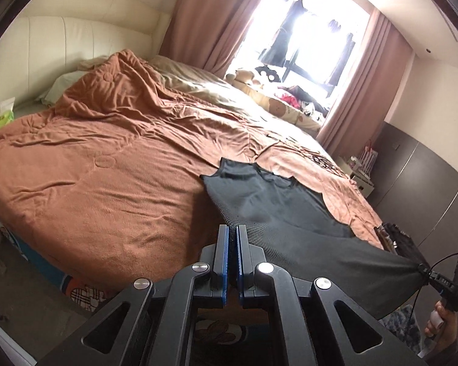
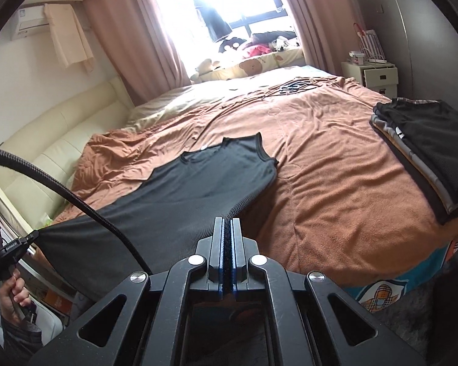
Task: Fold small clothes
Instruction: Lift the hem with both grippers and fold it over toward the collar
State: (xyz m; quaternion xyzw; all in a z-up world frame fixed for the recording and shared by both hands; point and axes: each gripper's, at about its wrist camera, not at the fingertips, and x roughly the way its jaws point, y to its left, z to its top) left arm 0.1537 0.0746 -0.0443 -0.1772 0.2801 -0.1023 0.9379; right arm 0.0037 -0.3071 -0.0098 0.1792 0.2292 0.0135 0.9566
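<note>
Dark sleeveless top (image 2: pixel 216 174) is light and floppy; left gripper (image 1: pixel 232 235) and right gripper (image 2: pixel 227 228) each probably pinch a hem corner, jaws closed.

Matt dark knit tank top (image 2: pixel 198 180) lies on a soft, wrinkled brown cloth bedspread (image 2: pixel 336 158).

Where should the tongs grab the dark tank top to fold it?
By the two bottom hem corners, coming from the foot of the bed. The dark tank top lies flat with its neck far away. The left tongs and right tongs already pinch those corners.
</note>
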